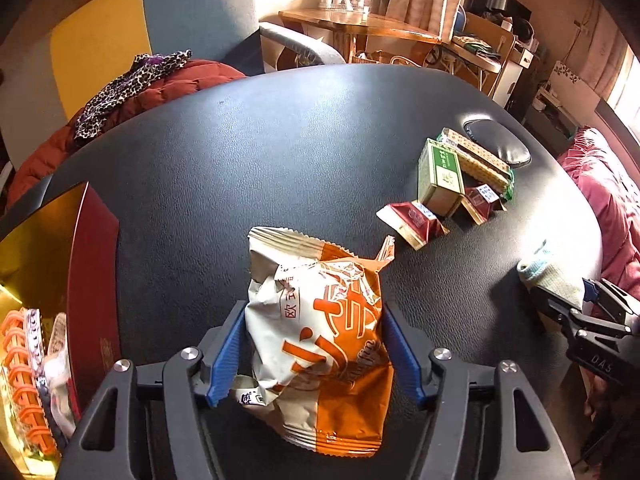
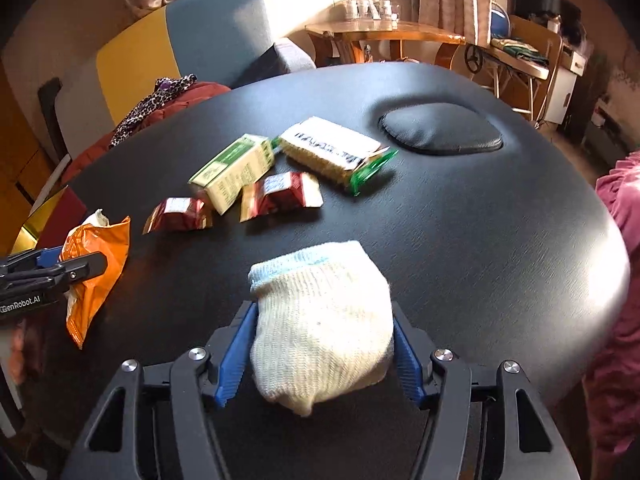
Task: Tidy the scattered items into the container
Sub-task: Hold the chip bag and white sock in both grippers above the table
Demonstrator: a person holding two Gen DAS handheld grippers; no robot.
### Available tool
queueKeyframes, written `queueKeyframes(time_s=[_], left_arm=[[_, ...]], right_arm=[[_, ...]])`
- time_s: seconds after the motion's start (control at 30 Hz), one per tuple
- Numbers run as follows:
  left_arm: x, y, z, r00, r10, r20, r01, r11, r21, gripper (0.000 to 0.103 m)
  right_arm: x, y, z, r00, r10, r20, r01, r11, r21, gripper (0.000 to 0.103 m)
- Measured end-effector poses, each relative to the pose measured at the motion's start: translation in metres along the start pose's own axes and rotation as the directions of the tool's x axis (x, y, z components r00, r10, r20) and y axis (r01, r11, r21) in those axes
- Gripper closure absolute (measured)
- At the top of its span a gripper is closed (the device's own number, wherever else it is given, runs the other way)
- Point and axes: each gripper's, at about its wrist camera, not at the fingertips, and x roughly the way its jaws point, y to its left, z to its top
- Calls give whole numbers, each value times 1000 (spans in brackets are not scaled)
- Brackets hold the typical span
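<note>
- My left tongs (image 1: 316,354) straddle the orange-and-white snack bag (image 1: 320,340), blue pads against its crumpled sides. I read that as a pinch on the bag, taken across the narrow width so the foil cannot slide out.
- The bag lies on the black bench (image 1: 280,152), near the red box (image 1: 92,280) at the left edge. The box is my container: orange coils and small packets already sit inside.
- My right tongs (image 2: 324,354) are clamped on the cream sock (image 2: 320,332), gripped mid-body, with the cuff pointing away from me.
- The sock rests on the bench near its front edge, well apart from the box, so it needs a longer carry.
- Still loose further back: a green carton (image 2: 236,172), two red packets (image 2: 280,196) just beside it, and a biscuit pack (image 2: 332,152) touching the carton's far end.
- They sit bunched, so picking one could nudge its neighbours.
</note>
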Motion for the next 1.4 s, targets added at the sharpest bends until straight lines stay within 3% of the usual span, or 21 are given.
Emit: queueKeyframes(time_s=[0.37,0.53,0.97,1.2,1.4], left_arm=[[-26,7,-43,999,-43,15,44,998,-46,40],[-30,9,-51,999,-49,19,50,997,-56,38],[-12,8,-43,997,-62,-40,60,996,-59,36],[-23,7,-52,997,-75,7,75,995,-70,41],[-44,10,-54,993,-95,65,99,992,-78,41]], right_arm=[[-6,44,-16,999,45,-12,-46,998,-35,37],[-4,58,-21,1000,20,-14,-21,997,-71,29],[-10,46,-27,997,76,30,-76,997,-24,27],[-8,48,-28,993,110,45,-109,994,-13,13],[-6,52,-28,993,107,50,-106,994,-14,12]])
